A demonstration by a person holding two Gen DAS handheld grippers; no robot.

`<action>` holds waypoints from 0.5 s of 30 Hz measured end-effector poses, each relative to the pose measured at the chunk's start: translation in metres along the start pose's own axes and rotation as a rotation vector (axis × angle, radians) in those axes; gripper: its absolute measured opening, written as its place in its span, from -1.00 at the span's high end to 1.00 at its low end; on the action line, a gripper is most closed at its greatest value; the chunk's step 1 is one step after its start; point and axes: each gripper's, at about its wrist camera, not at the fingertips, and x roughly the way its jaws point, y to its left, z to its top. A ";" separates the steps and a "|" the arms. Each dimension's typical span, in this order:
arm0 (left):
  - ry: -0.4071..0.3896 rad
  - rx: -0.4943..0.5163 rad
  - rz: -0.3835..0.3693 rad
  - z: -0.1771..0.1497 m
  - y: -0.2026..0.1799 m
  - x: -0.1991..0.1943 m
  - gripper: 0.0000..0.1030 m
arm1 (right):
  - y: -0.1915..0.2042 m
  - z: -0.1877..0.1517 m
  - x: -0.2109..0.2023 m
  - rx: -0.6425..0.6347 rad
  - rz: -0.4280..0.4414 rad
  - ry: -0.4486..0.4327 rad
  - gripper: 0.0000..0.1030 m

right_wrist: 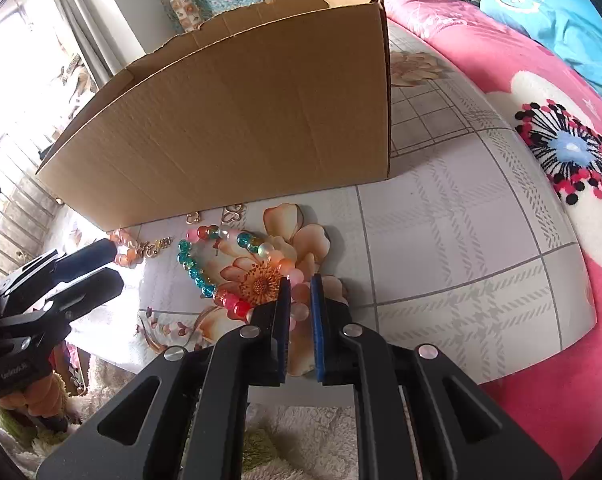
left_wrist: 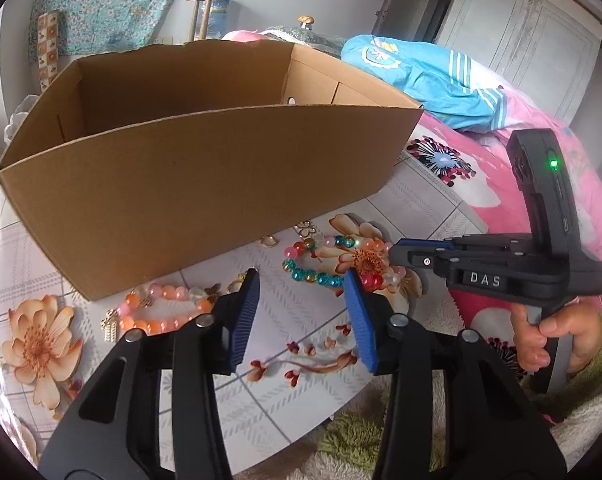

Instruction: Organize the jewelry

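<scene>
One cardboard box, open-topped with a ragged rear rim, stands on a glossy mat printed with grey checks and peach flowers. The mat lies over a fuzzy pink blanket; a blue garment is bunched at the blanket's far side.

Two bead bracelets lie on the mat in front of the box's near wall. The mixed bracelet, a loop of round glassy beads in teal, pink, red and milky white, sits below the box's right end. The orange bracelet, with smooth peach and clear beads, lies near the mat's left edge. Several small gold trinkets rest along the foot of the box; their exact count is unclear. One gold charm lies just beside the orange bracelet.

The left gripper has ribbed blue pads standing apart, with nothing between them, above the mat between the two bracelets. The right gripper is clamped on the pale pink beads of the mixed bracelet, its pads nearly together. A hand grips its handle.
</scene>
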 end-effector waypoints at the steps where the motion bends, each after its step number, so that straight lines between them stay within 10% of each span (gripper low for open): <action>1: 0.010 -0.001 0.003 0.003 0.000 0.006 0.29 | -0.002 0.001 0.001 -0.001 0.003 -0.001 0.80; 15: 0.156 0.093 0.132 0.022 -0.017 0.061 0.58 | -0.010 -0.003 0.004 0.003 0.056 -0.042 0.80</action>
